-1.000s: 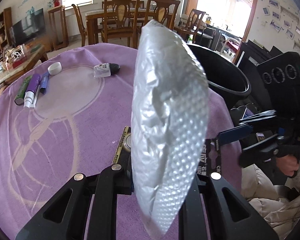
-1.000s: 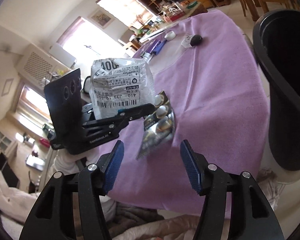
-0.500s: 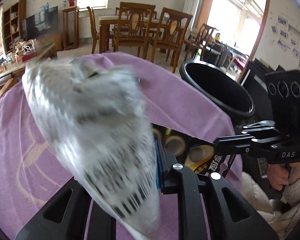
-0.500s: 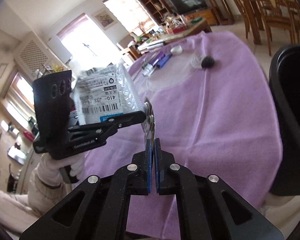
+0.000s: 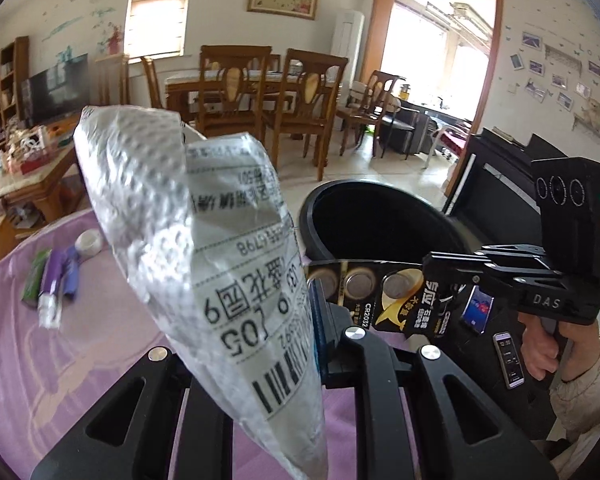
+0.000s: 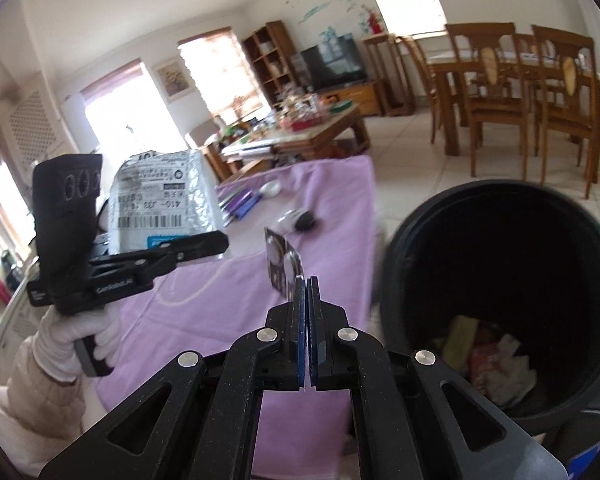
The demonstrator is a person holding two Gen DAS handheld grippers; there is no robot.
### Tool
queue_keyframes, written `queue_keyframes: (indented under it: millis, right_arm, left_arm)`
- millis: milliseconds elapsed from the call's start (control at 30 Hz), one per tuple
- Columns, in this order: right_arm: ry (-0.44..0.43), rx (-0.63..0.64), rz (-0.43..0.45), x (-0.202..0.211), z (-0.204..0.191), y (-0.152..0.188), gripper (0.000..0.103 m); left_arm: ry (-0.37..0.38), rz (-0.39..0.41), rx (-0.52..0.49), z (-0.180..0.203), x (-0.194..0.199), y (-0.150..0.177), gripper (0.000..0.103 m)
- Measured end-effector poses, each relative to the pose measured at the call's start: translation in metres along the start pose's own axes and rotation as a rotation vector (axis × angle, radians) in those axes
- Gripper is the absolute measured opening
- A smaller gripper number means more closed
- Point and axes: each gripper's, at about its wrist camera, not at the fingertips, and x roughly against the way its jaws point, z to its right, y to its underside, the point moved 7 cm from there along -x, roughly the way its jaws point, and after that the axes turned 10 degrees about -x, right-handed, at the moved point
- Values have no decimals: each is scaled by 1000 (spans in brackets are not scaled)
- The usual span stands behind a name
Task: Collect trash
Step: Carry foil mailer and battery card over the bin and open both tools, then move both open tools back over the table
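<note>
My left gripper (image 5: pixel 288 320) is shut on a silver bubble mailer (image 5: pixel 204 232) with a printed label, held tilted above the purple cloth (image 5: pixel 60 352). The mailer hides its left finger. My right gripper (image 6: pixel 306 292) is shut on the edge of a black and gold coin battery card (image 6: pixel 282 258), lifted off the table. In the left wrist view the right gripper (image 5: pixel 440 266) holds the battery card (image 5: pixel 380 300) just in front of the black bin (image 5: pixel 309 216). In the right wrist view the left gripper (image 6: pixel 216 242) carries the mailer (image 6: pixel 164 208) at the left.
The black bin (image 6: pixel 500 186) stands beside the table's right edge, with some trash (image 6: pixel 496 360) at its bottom. Several tubes (image 5: pixel 52 280), a white cap (image 5: pixel 88 242) and a small black and white item (image 6: pixel 300 220) lie on the cloth. Dining chairs (image 5: pixel 300 92) stand behind.
The right gripper has shut on the battery card and lifted it from the cloth. Both grippers have risen, and the mailer has tipped over to the left, label side now facing the camera.
</note>
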Motion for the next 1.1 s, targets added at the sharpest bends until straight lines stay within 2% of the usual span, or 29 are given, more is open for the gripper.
queue_keyframes:
  millis: [233,433,633,733,833,900,933,1000,1033,1067,1100]
  right_arm:
    - [144,-31,100,26,66,-17,2]
    - [205,-110,131,31,127,-30,2]
    - [229,-170,120,22,175,-28,2]
    - [236,-177,110,16,186,-24,2]
    - [236,-185,105,12,194,-22,3]
    - [221,-189,99,9,196,-19,8]
    - [227,-188,103,10,196,-19,19]
    - [238,-187,123,14,195,-19,55]
    - [236,-185,134,16,194,-19,59]
    - [235,-183,139,17,192,-18,59]
    - [235,-182,139,18,188,-17,59]
  left_arm:
    - [115,3,-26,43,-50,-35,17]
    - [193,-41,-56,79,-97,-51,17]
    - [201,-104,-97,90,-127,-48,17]
    - [204,-131,-110,96,-136,-46,17]
    - [176,-153,-123,98,-140,-43,19]
    - [167,-164,-125,99,-141,-41,20]
    - [163,-168,-124,99,-141,-42,23]
    - [136,-173,-124,98,-139,-43,44]
    - [122,-167,-123,96,-138,-44,65]
    - [104,-146,-125,94,-132,-46,75]
    - [93,-129,-130,94,-130,-48,76]
